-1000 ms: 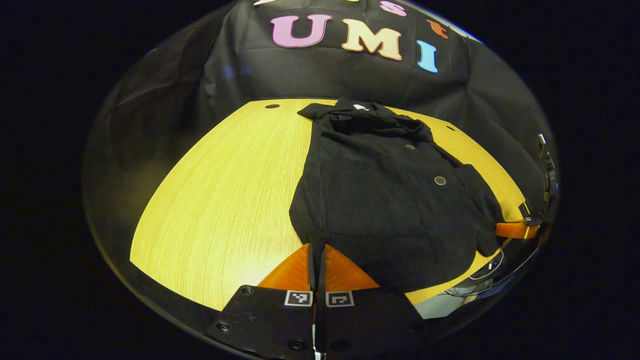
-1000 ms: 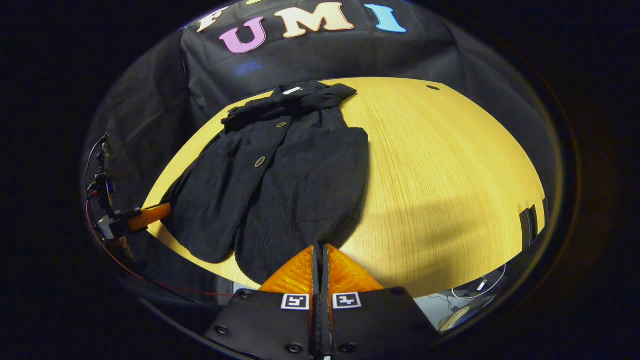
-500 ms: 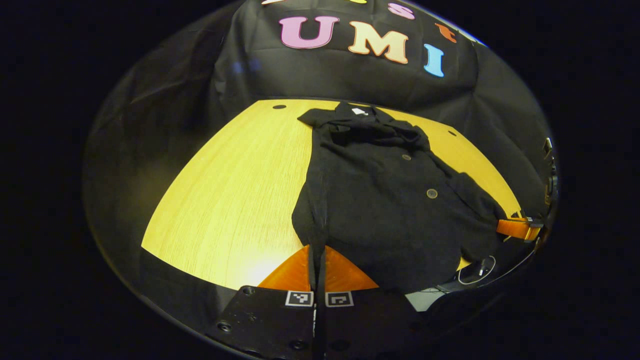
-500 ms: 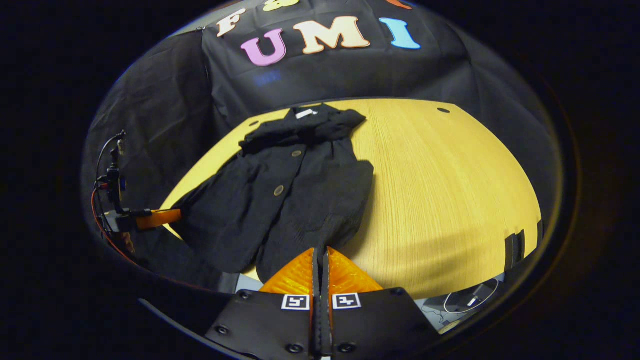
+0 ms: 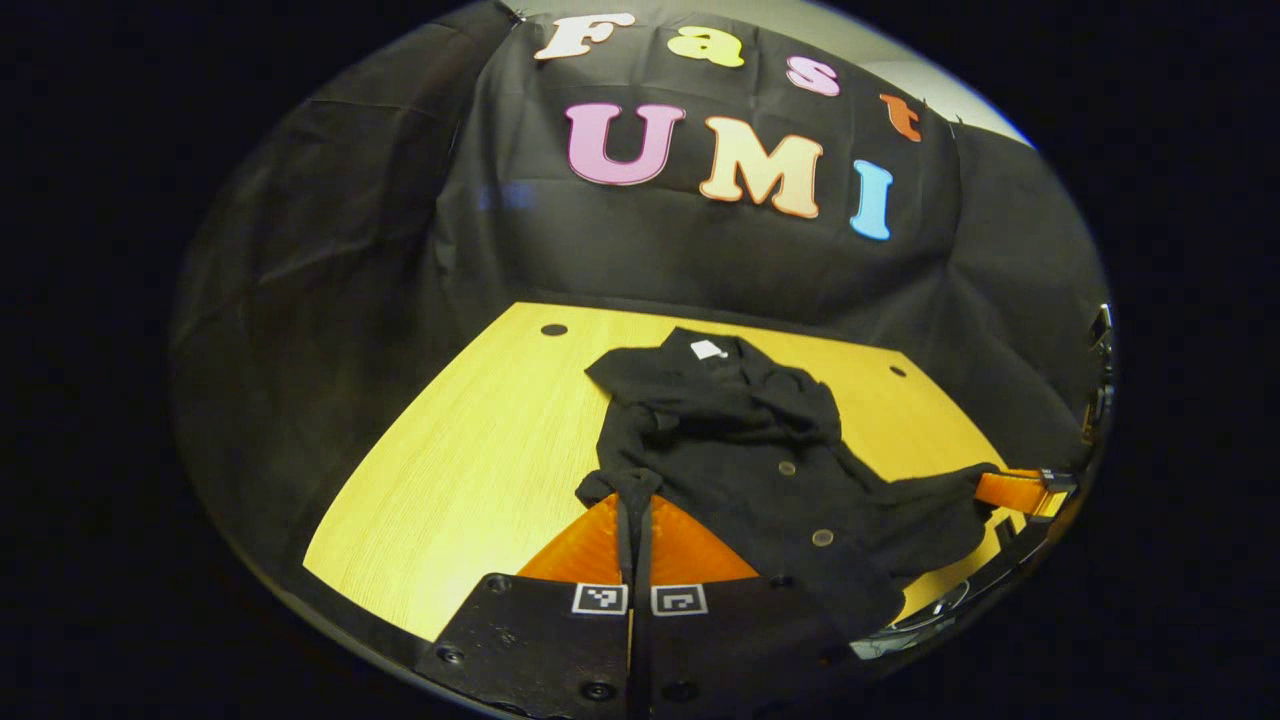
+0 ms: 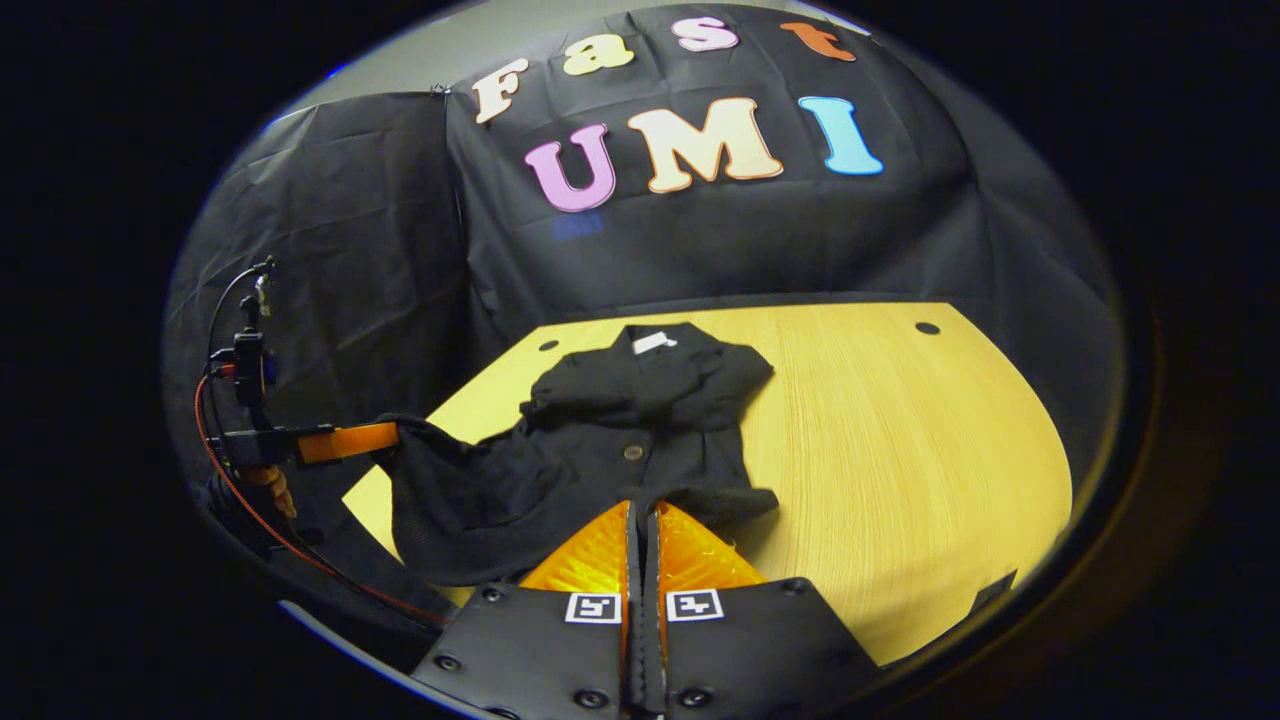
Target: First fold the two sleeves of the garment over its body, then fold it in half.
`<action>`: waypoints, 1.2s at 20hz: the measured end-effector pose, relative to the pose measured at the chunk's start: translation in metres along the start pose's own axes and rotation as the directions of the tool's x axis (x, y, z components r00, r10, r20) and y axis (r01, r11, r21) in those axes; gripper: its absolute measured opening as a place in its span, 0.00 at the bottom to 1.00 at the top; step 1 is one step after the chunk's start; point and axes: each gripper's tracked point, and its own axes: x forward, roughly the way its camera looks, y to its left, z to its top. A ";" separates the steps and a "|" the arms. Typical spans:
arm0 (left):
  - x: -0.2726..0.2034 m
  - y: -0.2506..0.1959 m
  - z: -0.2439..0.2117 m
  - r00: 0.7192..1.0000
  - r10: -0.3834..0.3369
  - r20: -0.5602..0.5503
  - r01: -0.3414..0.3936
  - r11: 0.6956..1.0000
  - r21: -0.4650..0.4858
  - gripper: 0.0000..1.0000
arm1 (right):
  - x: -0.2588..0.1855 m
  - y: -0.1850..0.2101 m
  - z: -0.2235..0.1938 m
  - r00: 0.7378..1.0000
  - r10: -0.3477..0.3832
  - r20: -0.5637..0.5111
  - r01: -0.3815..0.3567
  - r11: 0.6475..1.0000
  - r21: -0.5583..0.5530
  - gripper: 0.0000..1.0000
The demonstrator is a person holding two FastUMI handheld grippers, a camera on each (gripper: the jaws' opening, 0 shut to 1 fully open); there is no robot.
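A black buttoned garment (image 5: 760, 450) lies on the yellow wooden table (image 5: 470, 470), its collar and white label toward the far wall. In the left gripper view my left gripper (image 5: 635, 500) is shut on the garment's bottom hem corner, lifted off the table. My right gripper (image 6: 643, 510) is shut on the other hem corner of the garment (image 6: 610, 450), also raised. The hem hangs slack between the two. The left gripper (image 6: 385, 438) also appears far left in the right gripper view, and the right gripper (image 5: 985, 487) far right in the left gripper view.
The booth's black cloth wall stands behind the table (image 6: 900, 430). Two small dark holes mark the tabletop (image 5: 553, 329) near its back edge. Bare wood stretches left of the garment in the left gripper view and right of it in the right gripper view.
Both grippers have risen and carried the bottom hem up and toward the collar. The garment's lower half has come off the table and the visible body has shortened.
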 end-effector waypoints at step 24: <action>0.206 0.031 0.143 0.990 -0.077 0.120 0.068 0.995 0.079 0.00 | 0.167 -0.047 0.185 0.972 -0.176 0.153 0.178 0.984 -0.001 0.02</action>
